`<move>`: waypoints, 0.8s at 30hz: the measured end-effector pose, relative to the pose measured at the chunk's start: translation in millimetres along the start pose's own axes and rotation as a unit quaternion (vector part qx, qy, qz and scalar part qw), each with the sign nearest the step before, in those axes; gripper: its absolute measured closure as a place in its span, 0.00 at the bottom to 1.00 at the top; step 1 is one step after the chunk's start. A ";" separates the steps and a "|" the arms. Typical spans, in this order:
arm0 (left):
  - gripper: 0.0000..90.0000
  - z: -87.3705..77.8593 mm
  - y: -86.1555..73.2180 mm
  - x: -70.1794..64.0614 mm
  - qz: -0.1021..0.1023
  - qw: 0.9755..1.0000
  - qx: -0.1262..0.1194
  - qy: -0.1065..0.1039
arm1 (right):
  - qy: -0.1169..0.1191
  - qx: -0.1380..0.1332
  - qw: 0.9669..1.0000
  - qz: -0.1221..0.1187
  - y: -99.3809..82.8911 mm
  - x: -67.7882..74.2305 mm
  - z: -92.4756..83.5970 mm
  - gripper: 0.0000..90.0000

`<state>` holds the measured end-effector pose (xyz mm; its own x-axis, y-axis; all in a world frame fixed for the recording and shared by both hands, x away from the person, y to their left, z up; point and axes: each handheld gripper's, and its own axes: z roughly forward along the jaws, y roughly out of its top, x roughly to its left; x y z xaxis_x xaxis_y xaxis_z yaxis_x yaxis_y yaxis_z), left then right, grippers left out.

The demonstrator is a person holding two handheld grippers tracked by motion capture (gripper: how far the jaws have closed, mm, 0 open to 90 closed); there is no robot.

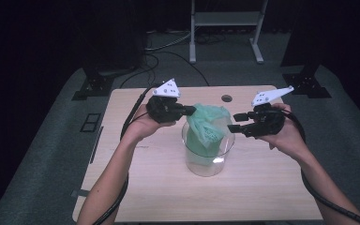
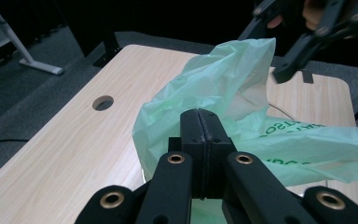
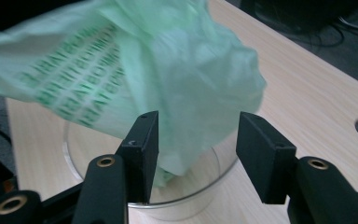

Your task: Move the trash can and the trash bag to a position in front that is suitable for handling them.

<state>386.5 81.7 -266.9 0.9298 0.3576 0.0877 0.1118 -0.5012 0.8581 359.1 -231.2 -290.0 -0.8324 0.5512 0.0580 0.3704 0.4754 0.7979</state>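
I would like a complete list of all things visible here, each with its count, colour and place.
plastic bag: one, light green with green print, hanging into the container, its edge pinched by the left gripper
container: one, clear, round, mid-table
table: one, light wood, with a round hole near the far edge
metal stand: one, pale grey, on the floor behind the table
left gripper: one, black, shut on the bag
right gripper: one, black, jaws apart, beside the bag
forearms: two, entering from below

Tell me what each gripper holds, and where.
Left gripper pinches the green plastic bag at its upper edge, over the clear container. Right gripper is open, holding nothing.
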 end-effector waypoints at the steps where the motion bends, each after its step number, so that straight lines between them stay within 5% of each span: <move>1: 1.00 -0.6 -0.2 0.2 0.000 1.000 -0.001 0.001 | -0.006 0.004 1.000 0.004 -1.4 -1.9 2.3 0.56; 5: 1.00 -3.7 -1.7 2.2 -0.005 1.000 -0.003 0.005 | -0.015 0.014 1.000 0.023 -6.6 -10.5 11.6 0.65; 10: 1.00 -9.0 -4.4 5.9 -0.009 1.000 -0.004 0.011 | -0.030 0.034 0.999 0.023 -9.6 -16.8 20.1 1.00; 15: 1.00 -18.0 -6.6 8.9 -0.014 1.000 -0.006 0.020 | -0.038 0.032 0.999 0.019 -1.9 -18.4 11.3 1.00; 24: 1.00 -40.3 -2.6 13.2 -0.015 0.999 -0.017 0.038 | -0.073 0.014 0.997 -0.001 23.2 -14.9 -30.2 1.00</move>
<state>384.3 119.4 -247.7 0.8964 0.4321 0.0983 0.1268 -0.4627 0.8774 367.7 -249.1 -254.3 -0.7652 0.6429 -0.0327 0.3821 0.4946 0.7806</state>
